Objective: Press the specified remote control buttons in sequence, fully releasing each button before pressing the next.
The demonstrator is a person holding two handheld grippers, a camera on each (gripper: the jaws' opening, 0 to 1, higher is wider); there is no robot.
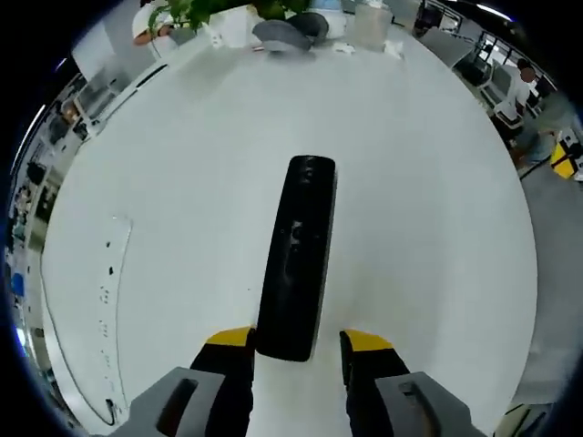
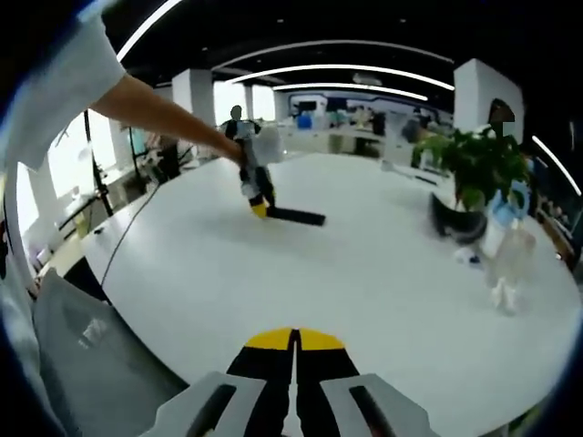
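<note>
Remote control (image 1: 297, 259): black, lying flat on the white round table (image 1: 437, 228), long axis running away from the left gripper (image 1: 299, 344). Near end of the remote sits between the yellow-tipped jaws, which stand apart on either side of it; contact with its sides cannot be told, so not recorded as a firm hold. Buttons faintly visible along the top face, too small to identify.

Right gripper (image 2: 294, 340): jaws closed together, nothing between them, held over the near table edge and well apart from the remote (image 2: 295, 216), seen far across the table with the left gripper (image 2: 258, 202) at its end and a person's arm (image 2: 155, 109) reaching to it.

Risks judged from here: remote likely to slide or pivot under a press if the left jaws are not snug; wrong or doubled press, given small, closely spaced buttons. Plant pot (image 2: 458, 221) and clear bottle (image 2: 510, 264) stand well clear.
</note>
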